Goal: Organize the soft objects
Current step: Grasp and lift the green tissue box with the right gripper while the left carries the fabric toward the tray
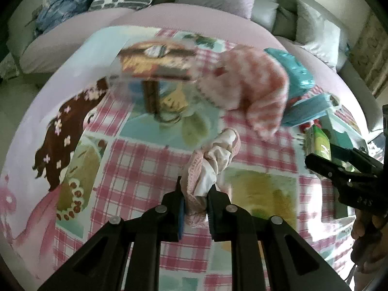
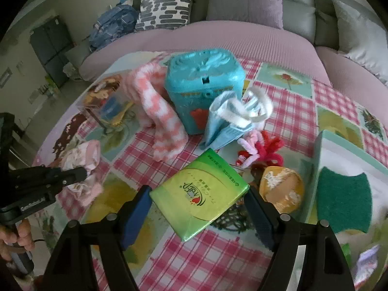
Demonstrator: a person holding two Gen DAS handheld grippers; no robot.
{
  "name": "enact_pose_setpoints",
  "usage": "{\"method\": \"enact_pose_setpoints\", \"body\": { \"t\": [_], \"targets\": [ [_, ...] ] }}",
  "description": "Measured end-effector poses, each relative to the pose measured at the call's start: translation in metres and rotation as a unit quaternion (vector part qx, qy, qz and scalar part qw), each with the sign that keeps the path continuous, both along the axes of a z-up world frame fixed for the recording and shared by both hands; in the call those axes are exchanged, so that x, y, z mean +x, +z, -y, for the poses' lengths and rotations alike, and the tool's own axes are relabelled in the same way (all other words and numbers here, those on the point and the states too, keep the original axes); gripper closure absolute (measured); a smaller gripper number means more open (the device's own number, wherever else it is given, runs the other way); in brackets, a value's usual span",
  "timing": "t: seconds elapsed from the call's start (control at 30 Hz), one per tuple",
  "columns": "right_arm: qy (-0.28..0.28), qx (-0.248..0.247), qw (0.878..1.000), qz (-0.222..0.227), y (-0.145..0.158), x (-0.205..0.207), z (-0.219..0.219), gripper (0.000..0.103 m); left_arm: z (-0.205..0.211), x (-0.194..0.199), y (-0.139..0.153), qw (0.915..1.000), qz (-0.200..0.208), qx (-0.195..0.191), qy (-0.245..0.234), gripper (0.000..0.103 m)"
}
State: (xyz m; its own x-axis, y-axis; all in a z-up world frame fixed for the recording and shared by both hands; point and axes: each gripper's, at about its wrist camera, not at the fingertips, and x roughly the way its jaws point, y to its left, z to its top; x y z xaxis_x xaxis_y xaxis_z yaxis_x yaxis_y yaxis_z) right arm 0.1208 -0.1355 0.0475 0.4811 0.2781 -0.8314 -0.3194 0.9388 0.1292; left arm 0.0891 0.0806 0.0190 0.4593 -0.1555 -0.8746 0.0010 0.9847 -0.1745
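Note:
My left gripper (image 1: 195, 203) is shut on a bunched pink and white cloth (image 1: 213, 160), held over the table; it also shows in the right wrist view (image 2: 82, 162). My right gripper (image 2: 197, 208) is shut on a green tissue pack (image 2: 200, 194), its blue pads on both sides; the pack shows at the right in the left wrist view (image 1: 317, 143). A pink and white fuzzy sock (image 2: 160, 111) lies by the teal box (image 2: 203, 84). A blue face mask (image 2: 230, 118) leans on the box.
The round table has a pink plaid cartoon cloth (image 2: 278, 101). A clear box (image 2: 106, 104) stands at left. Red and pink pipe cleaners (image 2: 262, 150), a yellow sponge (image 2: 281, 189) and a tray (image 2: 320, 169) with a green scouring pad (image 2: 344, 201) lie at right. A sofa with cushions (image 2: 167, 7) is behind.

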Motion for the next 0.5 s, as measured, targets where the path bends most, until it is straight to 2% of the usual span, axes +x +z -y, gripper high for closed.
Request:
{"method": "enact_pose_setpoints", "body": {
  "t": [0.27, 0.5],
  "targets": [
    [-0.027, 0.02, 0.999, 0.037, 0.042, -0.025, 0.038, 0.023, 0.039, 0.002, 0.04, 0.9985, 0.037, 0.016, -0.037, 0.087],
    [-0.081, 0.012, 0.994, 0.068, 0.071, -0.043, 0.103, 0.023, 0.102, 0.015, 0.084, 0.9905, 0.092, 0.02, -0.101, 0.087]
  ]
}}
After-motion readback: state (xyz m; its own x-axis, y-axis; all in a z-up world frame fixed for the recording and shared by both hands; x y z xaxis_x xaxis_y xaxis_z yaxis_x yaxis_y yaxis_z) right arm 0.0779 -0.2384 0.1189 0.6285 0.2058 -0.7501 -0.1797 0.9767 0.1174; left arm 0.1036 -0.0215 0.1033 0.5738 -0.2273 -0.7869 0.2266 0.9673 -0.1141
